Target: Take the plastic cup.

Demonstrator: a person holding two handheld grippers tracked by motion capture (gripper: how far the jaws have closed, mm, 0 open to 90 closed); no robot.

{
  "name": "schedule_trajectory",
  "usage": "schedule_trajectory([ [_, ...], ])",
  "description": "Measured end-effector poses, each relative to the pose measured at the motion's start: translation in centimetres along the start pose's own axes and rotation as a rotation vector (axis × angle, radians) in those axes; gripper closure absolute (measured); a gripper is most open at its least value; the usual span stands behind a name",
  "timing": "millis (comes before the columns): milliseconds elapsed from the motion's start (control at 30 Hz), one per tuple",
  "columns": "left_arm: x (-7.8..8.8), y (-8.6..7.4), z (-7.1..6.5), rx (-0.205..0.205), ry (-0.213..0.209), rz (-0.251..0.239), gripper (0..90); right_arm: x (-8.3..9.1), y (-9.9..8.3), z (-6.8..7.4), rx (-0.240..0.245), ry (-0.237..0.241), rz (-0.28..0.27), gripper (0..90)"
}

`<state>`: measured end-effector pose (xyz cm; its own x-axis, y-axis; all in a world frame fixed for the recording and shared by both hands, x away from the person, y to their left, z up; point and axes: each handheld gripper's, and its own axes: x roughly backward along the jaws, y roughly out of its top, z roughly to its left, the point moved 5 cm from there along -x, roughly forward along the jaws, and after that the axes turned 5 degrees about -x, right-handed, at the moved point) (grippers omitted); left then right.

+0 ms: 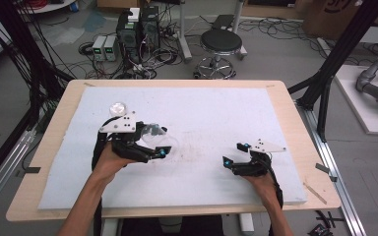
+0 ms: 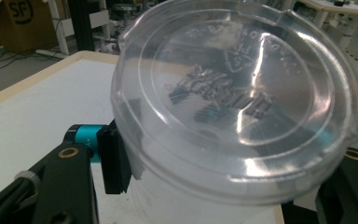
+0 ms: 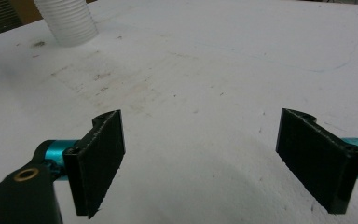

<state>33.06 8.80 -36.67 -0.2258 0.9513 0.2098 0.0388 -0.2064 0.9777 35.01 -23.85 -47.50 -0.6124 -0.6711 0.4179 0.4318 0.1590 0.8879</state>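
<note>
Sitting between left jaws, clear lidded cup (image 2: pixel 233 116), gripped

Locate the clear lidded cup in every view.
High view: cup left of centre, in the left tongs.
Left gripper view: centre and right, lid facing the camera.
Right gripper view: top left corner, apparently its ribbed base.
Shared landmark: white mat.

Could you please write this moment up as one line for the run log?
left gripper: shut on clear plastic cup | cup: lidded, tilted | right gripper: open, nothing held | surface: white foam pad
</note>
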Motion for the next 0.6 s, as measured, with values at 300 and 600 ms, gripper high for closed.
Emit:
schedule_trajectory([
  [300, -1.0, -1.7, 0.3, 0.033, -0.039, -0.022, 34.4, 0.0, -0.1, 0.2, 0.013, -0.006, 0.005, 15.2],
  [600, -1.7, -2.4, 0.4, 0.053, -0.045, -0.016, 34.4, 0.1, -0.1, 0.2, 0.012, 0.01, 0.003, 15.2],
])
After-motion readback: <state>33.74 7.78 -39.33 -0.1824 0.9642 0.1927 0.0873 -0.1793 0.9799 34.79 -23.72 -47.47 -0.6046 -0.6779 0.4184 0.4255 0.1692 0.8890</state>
